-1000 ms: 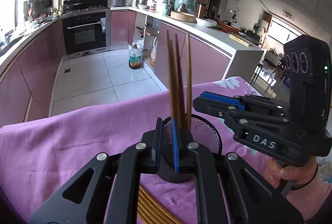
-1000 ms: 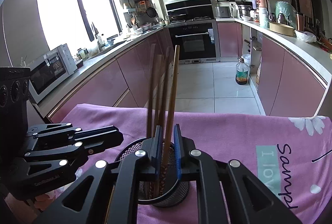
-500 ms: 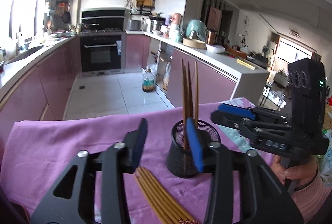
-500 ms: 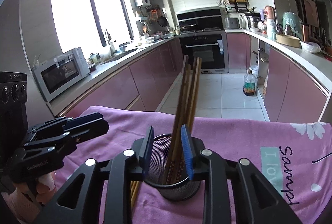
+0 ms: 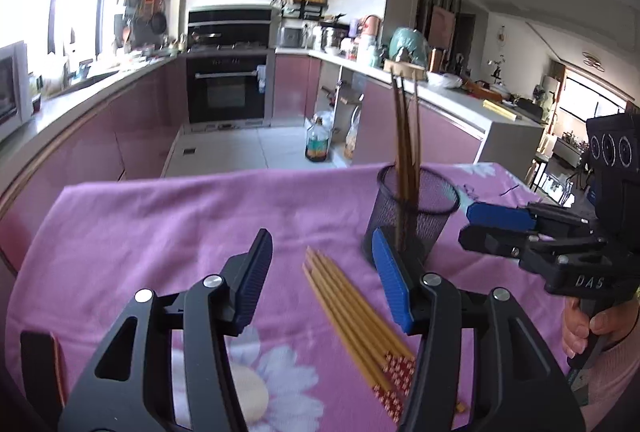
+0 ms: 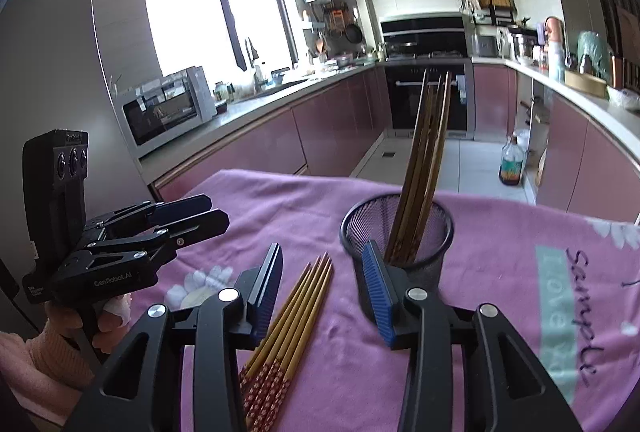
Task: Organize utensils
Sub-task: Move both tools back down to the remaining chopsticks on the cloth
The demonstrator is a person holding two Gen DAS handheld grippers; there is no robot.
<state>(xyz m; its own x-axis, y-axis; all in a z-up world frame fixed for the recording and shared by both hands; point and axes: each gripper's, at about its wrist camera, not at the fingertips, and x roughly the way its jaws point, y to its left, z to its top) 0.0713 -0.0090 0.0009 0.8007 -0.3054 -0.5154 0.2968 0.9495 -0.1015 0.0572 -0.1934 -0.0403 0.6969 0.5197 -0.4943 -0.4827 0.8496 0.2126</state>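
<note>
Right now your left gripper [image 5: 322, 278] stands with its blue pads apart, nothing between them but air; its jaws have just been opening, and below them the pink cloth [image 5: 168, 232] shows. Your right gripper [image 6: 322, 290] is likewise spread and gripping nothing, its jaws also freshly widened. In the left wrist view your right gripper appears at the right edge, held by your hand [image 5: 588, 332] in a pink sleeve; in the right wrist view your left gripper sits at the left edge in your other hand [image 6: 108, 316].

Nearest you on the cloth lies a bundle of light chopsticks [image 5: 352, 320] with red patterned ends toward you, flat and side by side, their tips pointing toward the cup. From the right wrist view they lie beneath the gap in your right gripper's jaws, nearer its left finger.

Just beyond, to the right of those tips, the black mesh cup [image 6: 396, 232] stands upright on the cloth. Several dark chopsticks [image 6: 424, 160] stand in it, leaning against the rim.

Far behind, the kitchen runs along pink cabinets [image 6: 320, 128] to a black oven [image 5: 226, 92]; a microwave [image 6: 168, 108] sits on the left counter under the window.
</note>
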